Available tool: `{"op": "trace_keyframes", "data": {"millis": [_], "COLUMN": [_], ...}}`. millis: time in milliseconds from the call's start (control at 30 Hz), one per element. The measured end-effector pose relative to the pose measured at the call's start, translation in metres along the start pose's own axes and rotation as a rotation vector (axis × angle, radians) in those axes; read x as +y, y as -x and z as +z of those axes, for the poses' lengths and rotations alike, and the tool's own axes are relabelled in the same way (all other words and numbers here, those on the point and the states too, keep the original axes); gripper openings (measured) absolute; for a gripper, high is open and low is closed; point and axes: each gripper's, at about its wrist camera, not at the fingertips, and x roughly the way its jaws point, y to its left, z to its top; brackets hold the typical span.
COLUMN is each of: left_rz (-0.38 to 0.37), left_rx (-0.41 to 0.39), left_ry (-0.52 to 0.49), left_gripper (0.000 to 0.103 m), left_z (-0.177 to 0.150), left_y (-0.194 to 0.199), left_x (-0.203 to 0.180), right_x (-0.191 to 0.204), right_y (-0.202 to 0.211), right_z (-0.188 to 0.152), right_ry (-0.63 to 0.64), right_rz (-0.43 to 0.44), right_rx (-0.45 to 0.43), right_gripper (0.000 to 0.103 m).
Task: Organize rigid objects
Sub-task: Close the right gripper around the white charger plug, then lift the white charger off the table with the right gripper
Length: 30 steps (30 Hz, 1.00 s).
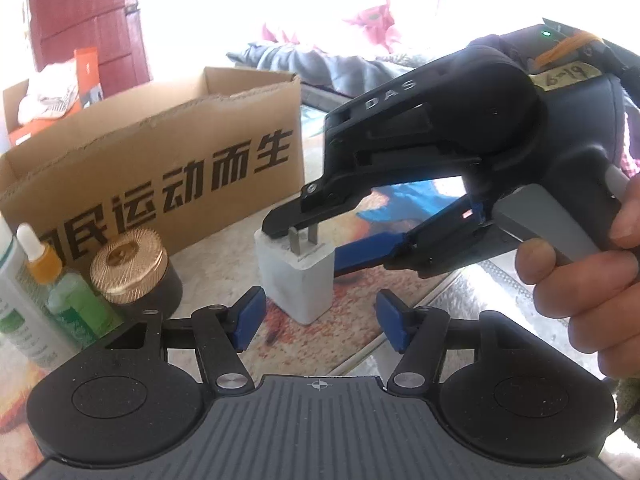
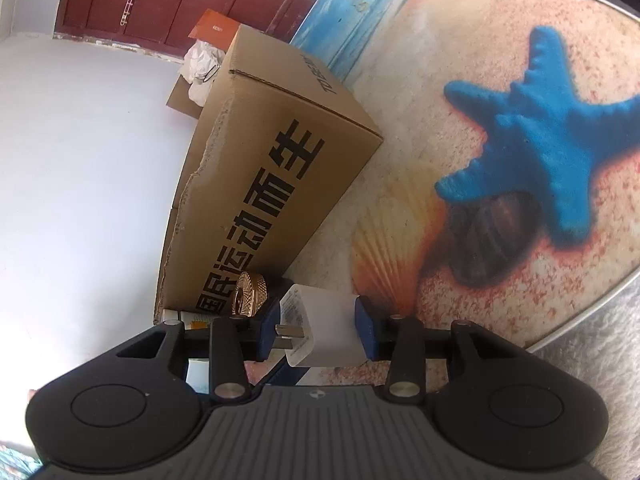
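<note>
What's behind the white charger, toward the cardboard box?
Behind the white charger there is bare printed mat, then the cardboard box. A gold-lidded jar stands off to its left. The right gripper covers the mat to its right.

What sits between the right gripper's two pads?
The white charger plug sits between the right gripper's pads, prongs toward one pad; the right wrist view shows it.

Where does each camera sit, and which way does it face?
Left wrist: on the left gripper, looking down at the charger; shows the right gripper and a hand.
Right wrist: on the right gripper, rolled sideways, looking along the mat; charger between its fingers.
Shared: charger, box, gold-lidded jar.
</note>
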Motion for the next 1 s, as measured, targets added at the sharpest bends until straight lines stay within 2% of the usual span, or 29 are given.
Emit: {"op": "trace_keyframes", "data": {"millis": [167, 333, 500, 667, 800, 1000], "left_rz": [-0.001, 0.003, -0.059, 0.002, -0.011, -0.031], "left_rx": [0.029, 0.029, 0.020, 0.017, 0.024, 0.014], "left_ry": [0.054, 0.044, 0.094, 0.076, 0.113, 0.142], "left_gripper": [0.061, 0.061, 0.062, 0.063, 0.063, 0.048], "left_z": [0.000, 0.004, 0.009, 0.014, 0.015, 0.012], "left_y": [-0.001, -0.006, -0.007, -0.015, -0.018, -0.018], "left_x": [0.010, 0.011, 0.016, 0.018, 0.028, 0.039], "right_x": [-0.002, -0.004, -0.007, -0.005, -0.001, 0.006], "right_y": [-0.001, -0.003, -0.006, -0.007, -0.006, -0.003], "right_z": [-0.001, -0.003, -0.003, -0.005, -0.008, -0.010], "right_ry": [-0.009, -0.028, -0.066, -0.076, -0.048, 0.015], "right_rz": [0.000, 0.004, 0.015, 0.015, 0.008, -0.014], "right_rx": [0.005, 0.004, 0.000, -0.006, -0.008, -0.016], "right_gripper": [0.049, 0.051, 0.052, 0.052, 0.052, 0.051]}}
